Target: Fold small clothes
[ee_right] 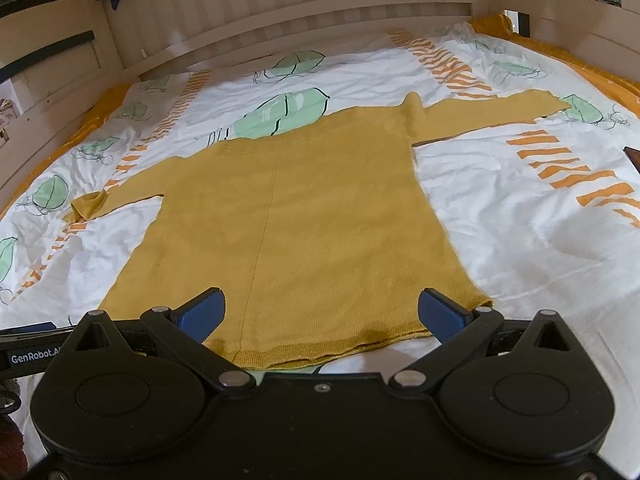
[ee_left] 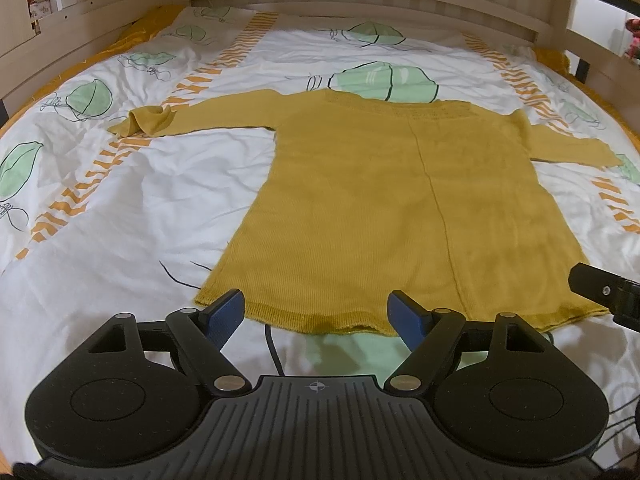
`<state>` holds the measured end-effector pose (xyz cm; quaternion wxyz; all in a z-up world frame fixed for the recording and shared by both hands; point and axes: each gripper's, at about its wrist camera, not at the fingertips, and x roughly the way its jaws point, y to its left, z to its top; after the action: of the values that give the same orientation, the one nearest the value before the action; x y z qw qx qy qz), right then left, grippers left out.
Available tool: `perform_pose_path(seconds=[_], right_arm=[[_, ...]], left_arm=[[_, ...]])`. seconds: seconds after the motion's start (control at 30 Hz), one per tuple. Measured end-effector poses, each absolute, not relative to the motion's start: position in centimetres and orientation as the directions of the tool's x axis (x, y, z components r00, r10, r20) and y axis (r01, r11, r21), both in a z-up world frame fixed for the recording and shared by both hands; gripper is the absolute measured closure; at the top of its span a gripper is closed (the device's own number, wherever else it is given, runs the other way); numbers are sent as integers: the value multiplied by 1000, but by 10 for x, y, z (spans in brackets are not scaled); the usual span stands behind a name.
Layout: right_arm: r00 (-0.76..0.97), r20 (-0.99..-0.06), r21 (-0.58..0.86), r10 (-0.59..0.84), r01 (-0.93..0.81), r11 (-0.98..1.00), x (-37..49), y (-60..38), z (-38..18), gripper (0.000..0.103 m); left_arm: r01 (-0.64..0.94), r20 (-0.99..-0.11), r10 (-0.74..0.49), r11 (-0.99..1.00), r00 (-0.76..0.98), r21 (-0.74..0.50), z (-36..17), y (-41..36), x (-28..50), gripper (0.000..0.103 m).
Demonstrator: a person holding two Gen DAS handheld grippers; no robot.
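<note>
Sweater (ee_left: 380,200) first: a mustard-yellow knit one is lying flat on the bed, spread over a white duvet (ee_left: 132,216) printed with green leaves and orange stripes; its hem is facing me and its neckline is pointing toward the slatted wooden headboard (ee_left: 360,4). I am holding my left tool (ee_left: 316,314) low at the hem, toward the sweater's left half; its two blue pads (ee_left: 226,316) are standing wide apart and gripping nothing, with the hem edge lying between them. I am holding my right tool (ee_right: 322,312) at the hem as well, toward the right half; it too is spread open and empty, its blue pads (ee_right: 202,314) hovering over the bottom edge of the knit; whether they are touching the cloth I cannot tell. Part of the right tool's black body is showing at the right edge of the left camera's view, just beside the sweater's lower right corner. The left sleeve (ee_left: 192,114) is stretching out sideways, and its cuff (ee_left: 144,122) is crumpled and folded back on itself; the right sleeve (ee_right: 492,110) is lying straight out toward the bed's right side, its end resting by a green leaf print. A seam is running down the middle of the body from neckline to hem.
</note>
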<state>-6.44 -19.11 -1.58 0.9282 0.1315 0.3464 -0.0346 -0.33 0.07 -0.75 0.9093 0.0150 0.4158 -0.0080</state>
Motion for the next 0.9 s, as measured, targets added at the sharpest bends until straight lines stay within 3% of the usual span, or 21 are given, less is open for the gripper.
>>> perform_pose_path(seconds=[0.9], right_arm=[[733, -678, 235, 53, 147, 961, -42, -192, -23, 1]], left_arm=[[0, -767, -11, 1000, 642, -14, -11, 11, 21, 25]])
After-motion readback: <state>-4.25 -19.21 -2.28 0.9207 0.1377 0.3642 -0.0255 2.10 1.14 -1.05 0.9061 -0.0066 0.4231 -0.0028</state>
